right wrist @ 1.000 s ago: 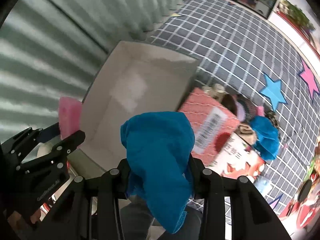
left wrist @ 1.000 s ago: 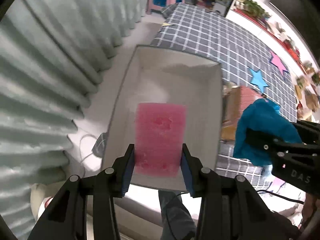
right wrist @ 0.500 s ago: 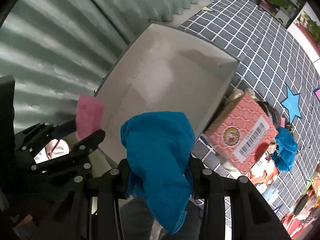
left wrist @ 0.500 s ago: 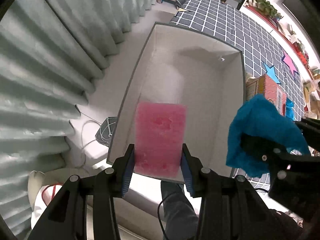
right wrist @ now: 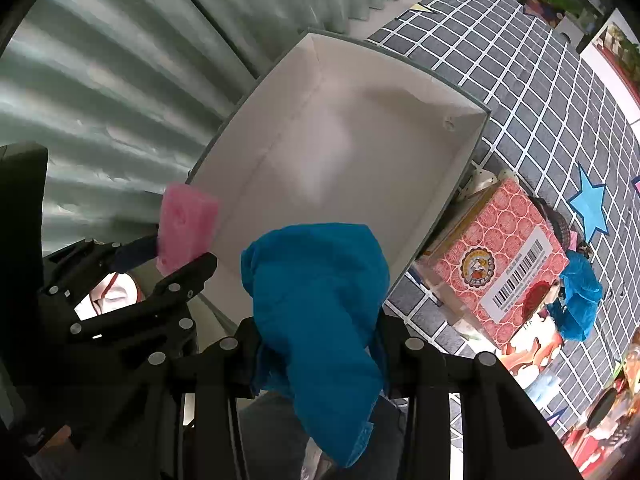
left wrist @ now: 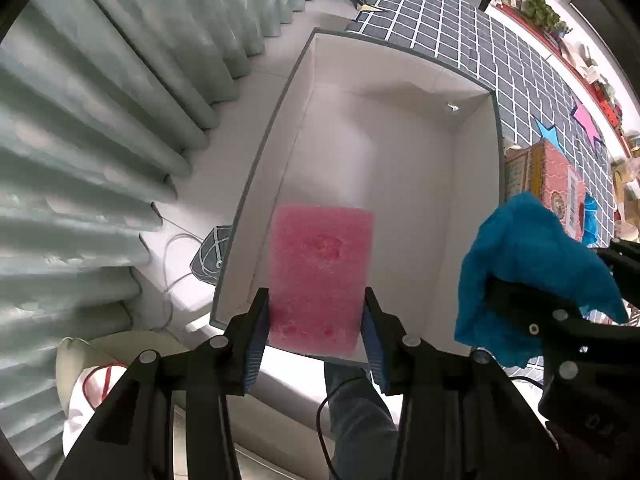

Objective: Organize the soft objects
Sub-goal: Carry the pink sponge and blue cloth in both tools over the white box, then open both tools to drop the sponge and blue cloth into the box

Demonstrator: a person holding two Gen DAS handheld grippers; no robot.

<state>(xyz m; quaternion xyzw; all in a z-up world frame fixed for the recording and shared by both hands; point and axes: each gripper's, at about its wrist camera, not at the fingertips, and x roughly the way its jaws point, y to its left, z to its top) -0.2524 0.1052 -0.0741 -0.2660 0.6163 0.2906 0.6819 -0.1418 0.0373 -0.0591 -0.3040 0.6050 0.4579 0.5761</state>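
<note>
A white box (left wrist: 472,184) sits on the grid-patterned surface (right wrist: 520,64) beside pale curtains (left wrist: 100,140). Left gripper (left wrist: 316,320) fingers pinch a pink sponge (left wrist: 320,272); right gripper (right wrist: 316,336) fingers pinch a blue cloth (right wrist: 320,300).

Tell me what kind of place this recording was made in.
Most likely a room in a home, perhaps a bedroom or playroom: pleated curtains hang to the floor, a grey checked cover with stars lies spread out, and shelves of plants and knick-knacks line the wall.

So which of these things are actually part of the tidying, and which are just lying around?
Part of the job: pink sponge in the left claw; blue cloth in the right claw; white box.

Lying about: red patterned carton; curtain; checked cover.
</note>
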